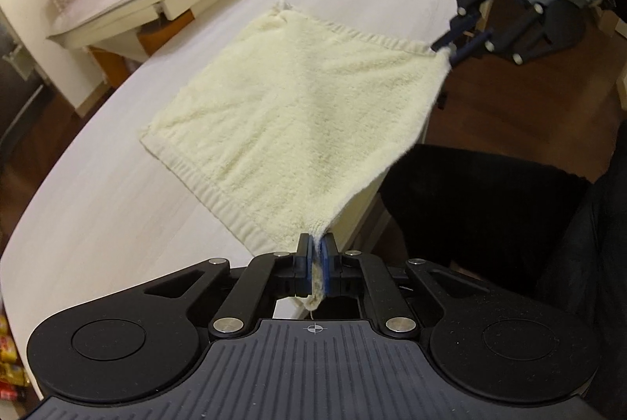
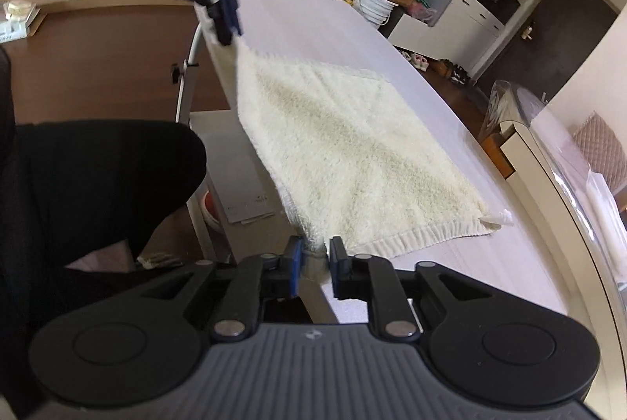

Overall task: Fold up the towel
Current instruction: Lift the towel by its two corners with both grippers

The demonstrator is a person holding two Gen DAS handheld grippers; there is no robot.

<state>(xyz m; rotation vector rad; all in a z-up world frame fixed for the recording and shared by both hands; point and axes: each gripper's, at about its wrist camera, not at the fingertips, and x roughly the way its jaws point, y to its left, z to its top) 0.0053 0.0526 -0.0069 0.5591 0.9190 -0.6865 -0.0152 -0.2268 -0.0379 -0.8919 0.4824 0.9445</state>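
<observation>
Pale table [image 1: 98, 184] bears a cream towel [image 1: 282, 114], spread flat

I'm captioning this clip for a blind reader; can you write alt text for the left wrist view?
The left gripper is shut on a near corner of a cream towel lying on a pale table. At upper right, the right gripper is at the next corner.

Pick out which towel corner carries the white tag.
The far corner on the table, diagonally opposite the left gripper. A white tag sticks out there. The two near corners are between gripper fingers, and the fourth lies bare.
</observation>
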